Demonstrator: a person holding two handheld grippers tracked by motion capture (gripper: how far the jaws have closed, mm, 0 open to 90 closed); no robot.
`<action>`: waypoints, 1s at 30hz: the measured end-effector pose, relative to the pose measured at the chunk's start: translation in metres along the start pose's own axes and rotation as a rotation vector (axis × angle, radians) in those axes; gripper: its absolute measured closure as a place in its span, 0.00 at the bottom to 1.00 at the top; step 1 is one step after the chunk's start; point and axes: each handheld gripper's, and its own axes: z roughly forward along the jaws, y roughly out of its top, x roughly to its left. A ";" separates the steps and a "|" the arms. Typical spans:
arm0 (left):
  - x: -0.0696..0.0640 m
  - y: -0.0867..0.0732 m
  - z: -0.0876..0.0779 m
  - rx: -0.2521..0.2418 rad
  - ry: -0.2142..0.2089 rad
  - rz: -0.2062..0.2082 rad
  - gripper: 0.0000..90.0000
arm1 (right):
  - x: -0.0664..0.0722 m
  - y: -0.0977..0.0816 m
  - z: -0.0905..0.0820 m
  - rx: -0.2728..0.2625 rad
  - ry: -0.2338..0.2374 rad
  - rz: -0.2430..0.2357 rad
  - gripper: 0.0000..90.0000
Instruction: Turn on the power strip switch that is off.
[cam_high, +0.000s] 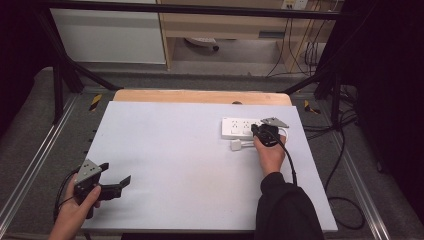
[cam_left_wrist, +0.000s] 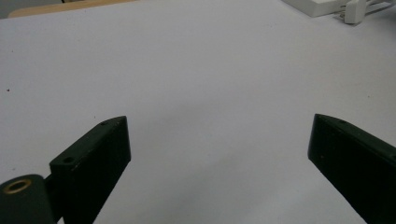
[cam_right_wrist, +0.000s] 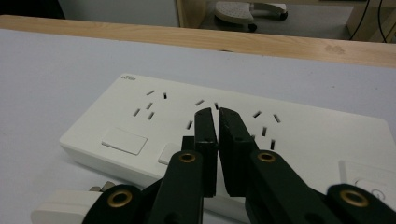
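Idling wide-jawed at the near left corner, far from the power strip (cam_high: 243, 127), left gripper (cam_high: 118, 181); poised over that strip with jaws nearly shut and empty, right gripper (cam_right_wrist: 218, 116), white plug (cam_high: 236, 145) just before the strip, likely awaiting opening and grasping.

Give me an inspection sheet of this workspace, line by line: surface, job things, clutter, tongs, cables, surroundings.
Surface: pale table, wooden strip along the far edge.
Job's things: white power strip at the far right; white plug lying on the table just in front of it, unplugged.
Clutter: nothing seen.
Tongs: left tongs open, at the near left corner, holding nothing; right tongs shut, over the power strip's sockets, holding nothing.
Cables: black cable trailing from the right tongs; more on the floor at right.
Surroundings: black frame, grey floor, cabinets behind.
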 end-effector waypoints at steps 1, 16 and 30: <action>0.000 0.000 0.000 0.000 0.001 0.000 0.07 | 0.000 0.000 0.000 -0.001 0.001 0.001 0.95; 0.001 -0.001 0.000 0.002 0.002 -0.008 0.07 | -0.002 0.007 -0.005 0.007 0.033 0.056 0.59; 0.002 -0.002 0.001 0.005 0.001 -0.022 0.07 | -0.009 0.017 -0.009 0.019 0.044 0.108 0.24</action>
